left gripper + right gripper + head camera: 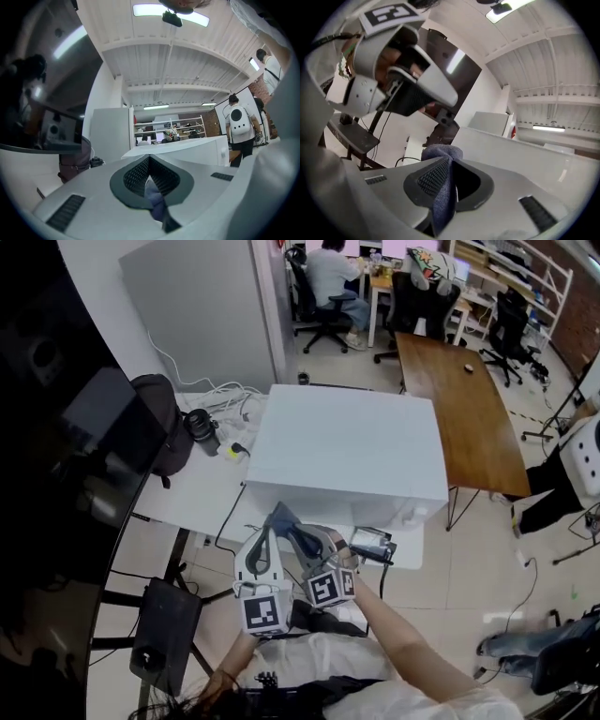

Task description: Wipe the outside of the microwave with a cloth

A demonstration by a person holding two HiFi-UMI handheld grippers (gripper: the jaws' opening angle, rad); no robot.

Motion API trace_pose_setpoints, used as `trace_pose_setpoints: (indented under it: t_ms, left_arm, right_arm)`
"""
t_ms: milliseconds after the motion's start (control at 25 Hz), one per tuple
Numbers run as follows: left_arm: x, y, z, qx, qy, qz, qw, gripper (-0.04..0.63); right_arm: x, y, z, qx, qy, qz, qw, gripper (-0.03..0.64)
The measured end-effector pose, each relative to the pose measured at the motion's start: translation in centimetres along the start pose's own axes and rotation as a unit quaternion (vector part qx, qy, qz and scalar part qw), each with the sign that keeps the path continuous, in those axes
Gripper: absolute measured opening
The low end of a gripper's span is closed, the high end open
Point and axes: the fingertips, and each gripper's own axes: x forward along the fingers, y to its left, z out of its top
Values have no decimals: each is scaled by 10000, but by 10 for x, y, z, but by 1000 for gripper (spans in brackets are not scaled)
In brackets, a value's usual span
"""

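Fingers [133, 177] of left gripper [150, 164] and right gripper [451, 161] tight on cloth [440, 197] beside microwave [347, 451] on white table [192, 488]

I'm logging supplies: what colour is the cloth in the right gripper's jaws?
Plain dusty blue-grey; the cloth shows best in the right gripper view.

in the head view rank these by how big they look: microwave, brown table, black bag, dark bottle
1. microwave
2. brown table; it sits farther from the camera, so its real size against the microwave is unsure
3. black bag
4. dark bottle
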Motion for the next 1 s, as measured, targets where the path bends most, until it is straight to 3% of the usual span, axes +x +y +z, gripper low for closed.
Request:
trace_pose_setpoints:
  t_ms: [120, 240, 560, 1000]
  left_arm:
    - [0, 12, -3, -20, 30, 131, 9999, 2]
    - [2, 21, -6, -54, 76, 214, 9997, 2]
    - [17, 10, -8, -147, 66, -75, 9998, 2]
    - [46, -27, -3, -173, 11, -773, 9969, 2]
  right_arm:
    - [25, 6, -27, 26, 414, 85, 9991, 55]
    - [29, -8, -47, 11, 734, -100, 9973, 55]
    - [-27, -61, -73, -111, 1116, -824, 9903, 55]
    - [-139, -136, -108, 457, 1880, -2532, 9479, 55]
